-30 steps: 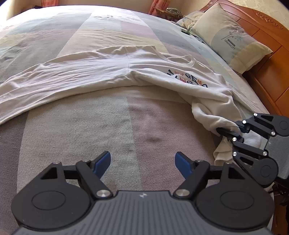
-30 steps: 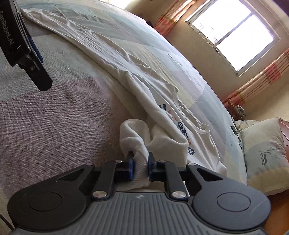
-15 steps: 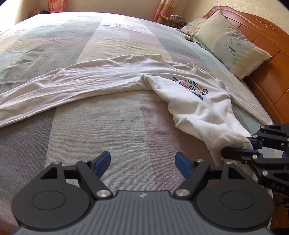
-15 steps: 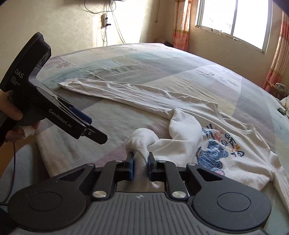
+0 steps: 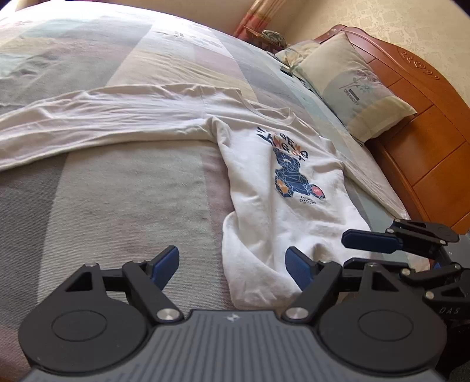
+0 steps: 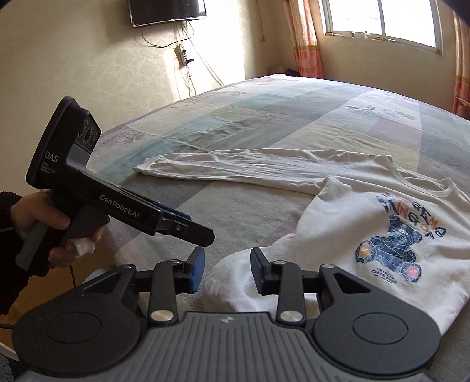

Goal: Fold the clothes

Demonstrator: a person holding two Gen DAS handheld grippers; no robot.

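A white long-sleeved shirt [image 5: 293,211] with a blue bear print lies face up on the bed, one sleeve [image 5: 88,117] stretched far to the left. My left gripper [image 5: 232,258] is open just above the bedcover, its right finger over the shirt's near edge, nothing between the pads. In the right wrist view the shirt [image 6: 337,235] ends in a bunched hem [image 6: 229,279] lying between the fingers of my right gripper [image 6: 226,258]. Its jaws are opening and the pads stand off the cloth. The left gripper [image 6: 205,235] hovers just ahead of it.
The patchwork bedcover [image 5: 117,205] spreads wide to the left and far side. A pillow [image 5: 352,88] leans on the wooden headboard [image 5: 426,147] at the right. A person's hand [image 6: 38,214] holds the left tool beyond the bed's near edge. A window [image 6: 382,20] is behind.
The right gripper drew the bunched hem toward the near bed edge, spreading the body so the print shows, then parted its jaws off the cloth. The left gripper stayed open and shifted slightly.
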